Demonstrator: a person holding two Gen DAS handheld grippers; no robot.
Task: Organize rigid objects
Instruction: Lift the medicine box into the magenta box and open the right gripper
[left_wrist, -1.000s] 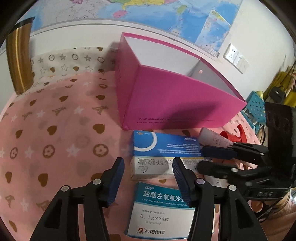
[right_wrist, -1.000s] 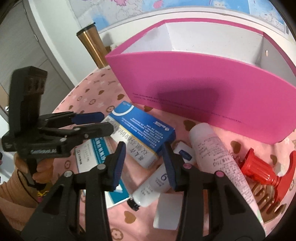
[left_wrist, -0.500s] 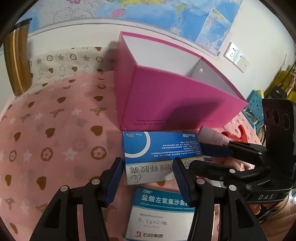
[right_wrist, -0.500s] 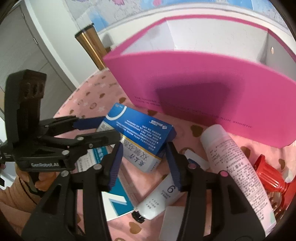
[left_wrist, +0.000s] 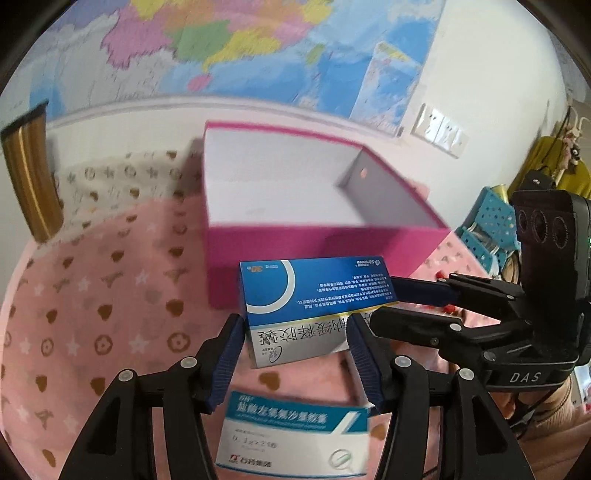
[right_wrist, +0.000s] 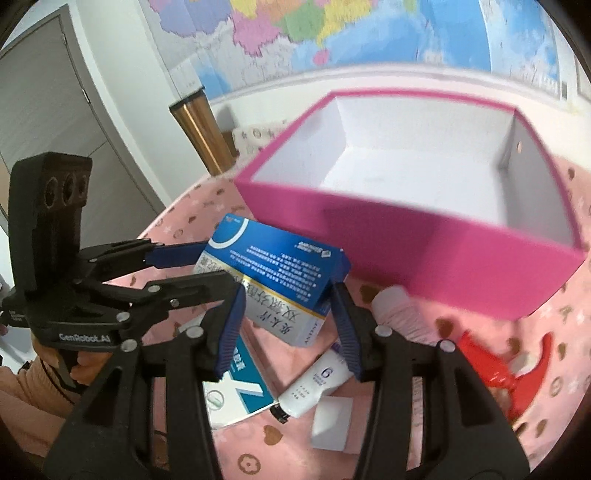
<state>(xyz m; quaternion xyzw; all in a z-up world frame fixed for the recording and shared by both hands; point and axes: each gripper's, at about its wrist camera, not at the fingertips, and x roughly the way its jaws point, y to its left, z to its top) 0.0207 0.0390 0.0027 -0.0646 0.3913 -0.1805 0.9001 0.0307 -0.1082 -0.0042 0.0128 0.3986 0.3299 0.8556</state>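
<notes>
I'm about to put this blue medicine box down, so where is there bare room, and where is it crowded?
The pink box shows only bare white floor inside. The pink cloth left of it, toward the gold cup, is also bare. It is crowded in front of the pink box: white tube, pink bottle, red piece and teal-and-white box.

- Blue-and-white cardboard medicine box (left_wrist: 314, 310): right end hidden behind the right claw (left_wrist: 373, 301) in the left wrist view; small print unreadable.
- Teal-and-white flat medicine carton (left_wrist: 295, 435): blurred, both sides covered by the left claw's fingers (left_wrist: 225, 365).
- White squeeze tube (right_wrist: 314, 384): upper end hidden behind a right claw finger (right_wrist: 343, 328).
- Red plastic piece (right_wrist: 517, 369): blurred, form uncertain.
- Pink open storage box (right_wrist: 443, 258): near wall smeared by motion.
- Gold metal cylinder (left_wrist: 29, 177): cut off by the frame edge.
</notes>
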